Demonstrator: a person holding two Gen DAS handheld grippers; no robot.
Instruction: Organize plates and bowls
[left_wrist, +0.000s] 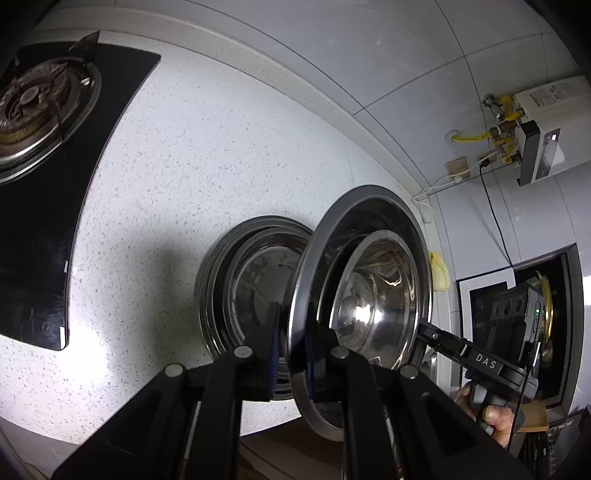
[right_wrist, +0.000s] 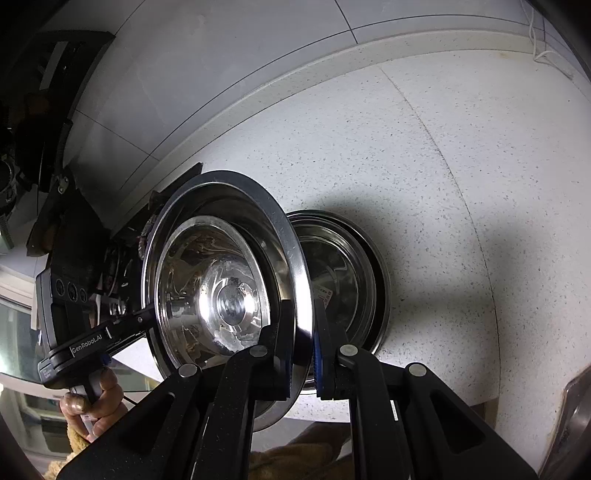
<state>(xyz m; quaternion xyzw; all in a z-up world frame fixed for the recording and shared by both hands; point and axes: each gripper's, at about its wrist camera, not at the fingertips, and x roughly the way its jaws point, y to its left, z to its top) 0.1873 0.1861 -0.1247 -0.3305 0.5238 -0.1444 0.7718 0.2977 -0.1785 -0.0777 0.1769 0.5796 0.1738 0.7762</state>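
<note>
A wide-rimmed steel plate (left_wrist: 306, 280) (right_wrist: 291, 258) hangs above the counter with a smaller shiny bowl (left_wrist: 376, 295) (right_wrist: 214, 291) sitting inside it. My left gripper (left_wrist: 293, 332) (right_wrist: 147, 314) is shut on the plate's rim on one side. On the opposite side my right gripper (right_wrist: 304, 332) (left_wrist: 424, 332) is shut on the rim as well. Just behind the lifted plate, a stack of steel plates (left_wrist: 251, 280) (right_wrist: 343, 277) rests on the speckled white counter (left_wrist: 184, 166) (right_wrist: 443, 184).
A black gas stove (left_wrist: 44, 110) lies at the counter's left end. A water heater (left_wrist: 543, 125) with yellow pipes hangs on the tiled wall. A steel sink edge (right_wrist: 576, 417) shows at the lower right. A hand (left_wrist: 495, 413) (right_wrist: 92, 402) grips each handle.
</note>
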